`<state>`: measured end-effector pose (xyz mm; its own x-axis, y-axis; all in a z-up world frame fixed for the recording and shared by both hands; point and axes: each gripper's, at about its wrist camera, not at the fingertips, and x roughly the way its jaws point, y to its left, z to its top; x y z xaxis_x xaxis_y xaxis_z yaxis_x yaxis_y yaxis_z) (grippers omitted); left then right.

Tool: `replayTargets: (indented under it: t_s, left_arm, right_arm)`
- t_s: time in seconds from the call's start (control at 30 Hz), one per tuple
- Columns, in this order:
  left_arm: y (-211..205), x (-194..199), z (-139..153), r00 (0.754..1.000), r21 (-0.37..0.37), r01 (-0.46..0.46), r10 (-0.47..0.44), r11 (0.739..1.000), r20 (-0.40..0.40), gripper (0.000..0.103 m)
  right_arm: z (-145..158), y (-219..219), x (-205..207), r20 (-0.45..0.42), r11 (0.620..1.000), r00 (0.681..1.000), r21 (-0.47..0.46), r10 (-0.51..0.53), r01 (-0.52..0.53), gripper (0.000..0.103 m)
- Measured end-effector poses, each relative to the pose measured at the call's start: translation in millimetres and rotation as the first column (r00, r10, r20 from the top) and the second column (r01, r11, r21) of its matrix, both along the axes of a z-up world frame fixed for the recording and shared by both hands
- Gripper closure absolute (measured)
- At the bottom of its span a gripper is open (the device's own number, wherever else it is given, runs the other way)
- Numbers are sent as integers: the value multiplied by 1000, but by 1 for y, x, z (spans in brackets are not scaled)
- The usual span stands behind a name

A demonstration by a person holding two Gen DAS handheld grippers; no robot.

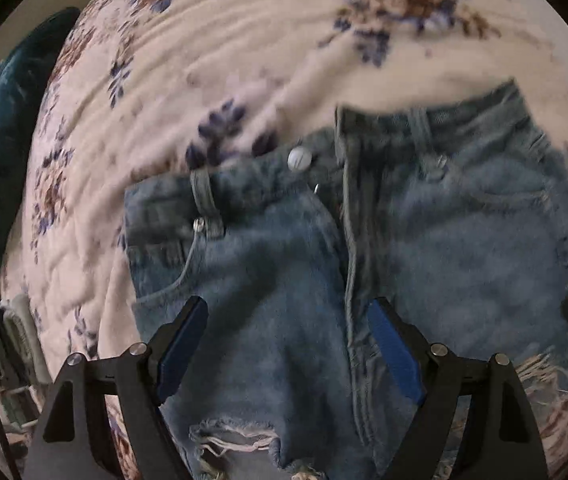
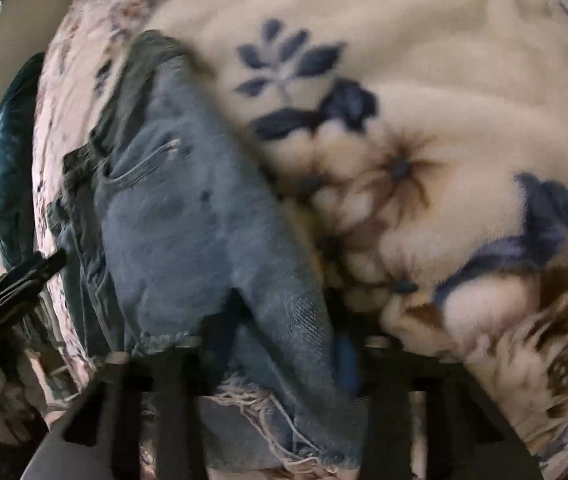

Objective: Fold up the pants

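Blue ripped jeans [image 1: 284,248] lie front-up on a floral blanket, waistband and white button [image 1: 299,159] away from me. My left gripper [image 1: 287,320] hovers open just above the crotch area, its blue-padded fingers [image 1: 182,344] apart and holding nothing. In the right wrist view the jeans [image 2: 188,216] run along the left side, and a fold of denim with a frayed edge [image 2: 284,360] fills the space between the blurred fingers of my right gripper [image 2: 276,360]. The view is too blurred to tell whether they clamp it. The left gripper also shows there at the left edge [image 2: 16,280].
The cream blanket with blue and brown flowers [image 1: 244,60] covers the bed and also shows in the right wrist view [image 2: 423,140]. A teal velvet cushion [image 1: 8,140] lies at the bed's left side. A hand [image 2: 0,400] holds the left gripper.
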<state>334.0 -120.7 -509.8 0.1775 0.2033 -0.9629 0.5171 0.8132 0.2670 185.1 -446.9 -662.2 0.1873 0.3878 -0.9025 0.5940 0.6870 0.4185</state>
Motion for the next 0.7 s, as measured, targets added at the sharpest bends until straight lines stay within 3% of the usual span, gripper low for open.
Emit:
replayTargets:
  t_s: [0.1, 0.23, 0.27, 0.43, 0.6, 0.7]
  left_arm:
    - [10, -8, 1, 1000, 27, -11, 10, 1000, 25, 20]
    - [47, -14, 6, 996, 42, -79, 78, 996, 34, 20]
    - [64, -17, 8, 993, 44, -111, 110, 993, 36, 20]
    - [138, -36, 20, 964, 30, -264, 263, 964, 41, 20]
    - [226, -60, 29, 881, -5, -472, 472, 881, 8, 20]
    - [271, -73, 25, 817, -26, -576, 576, 817, -15, 20]
  right_arm:
    - [20, 8, -11, 39, 997, 999, -73, -16, 19, 87]
    - [54, 27, -17, 92, 989, 995, -143, -35, 48, 96]
    - [66, 36, 4, 113, 991, 993, -122, -38, 52, 96]
    - [112, 99, 31, 203, 990, 978, -139, 48, -19, 96]
    - [116, 194, 89, 217, 983, 961, -102, 173, -153, 96]
    - [113, 273, 123, 210, 941, 918, -104, 337, -322, 96]
